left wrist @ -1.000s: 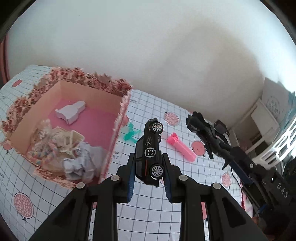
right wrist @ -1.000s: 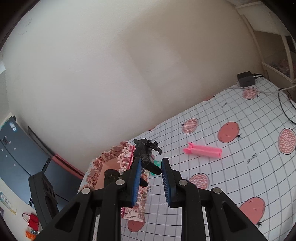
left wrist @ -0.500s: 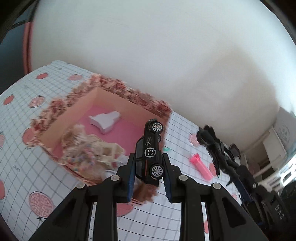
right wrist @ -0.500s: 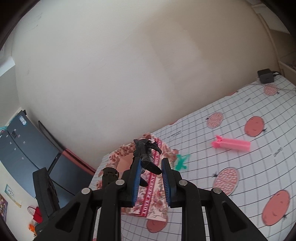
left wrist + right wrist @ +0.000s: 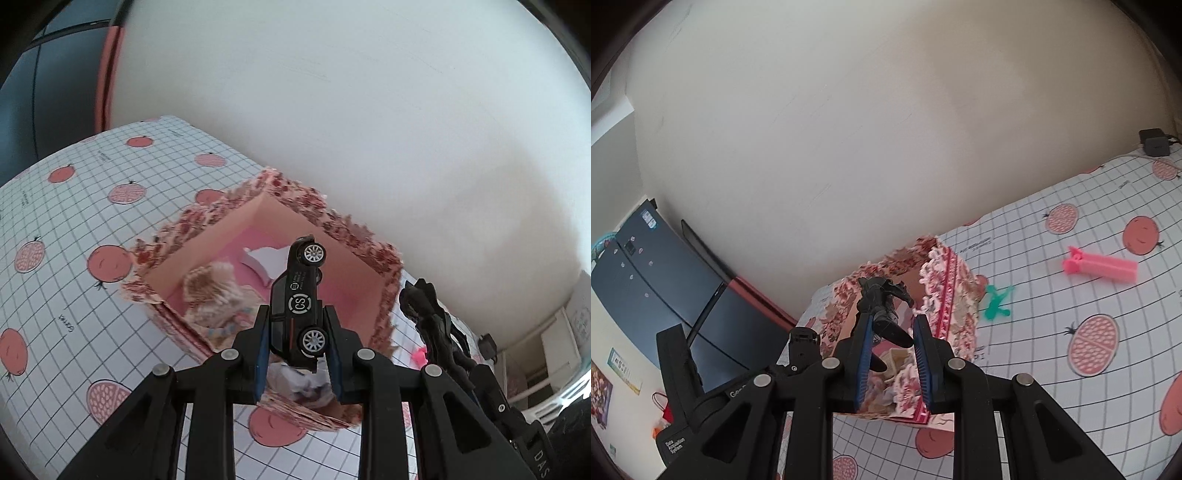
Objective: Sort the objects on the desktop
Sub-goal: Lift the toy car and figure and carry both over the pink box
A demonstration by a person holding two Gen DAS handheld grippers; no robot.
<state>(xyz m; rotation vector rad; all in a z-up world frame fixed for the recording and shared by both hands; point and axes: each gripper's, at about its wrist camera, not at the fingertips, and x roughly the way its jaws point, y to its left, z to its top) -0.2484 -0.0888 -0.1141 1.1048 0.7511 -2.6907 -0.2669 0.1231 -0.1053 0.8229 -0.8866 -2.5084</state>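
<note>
Plain wall behind a table (image 5: 74, 229) covered in a white grid cloth with red fruit prints, both grippers up over a floral box (image 5: 354, 240)
Left gripper (image 5: 297, 354) has its fingers clamped on a black toy car (image 5: 299, 306), nose pointing away, white wheels facing right, car held in the air above the box's pink inside; under it sit a white flat piece (image 5: 266, 258), a beige fuzzy bundle (image 5: 210, 284) and crumpled paper (image 5: 303, 384). Right gripper (image 5: 892, 354) has its fingers pinched on a dark action figure (image 5: 882, 306), held over the near edge of the same box (image 5: 945, 280). On the cloth right of the box: small green toy (image 5: 995, 302) just beside it, pink clip (image 5: 1100, 266) well apart, black charger (image 5: 1154, 142) at the far edge by the wall
</note>
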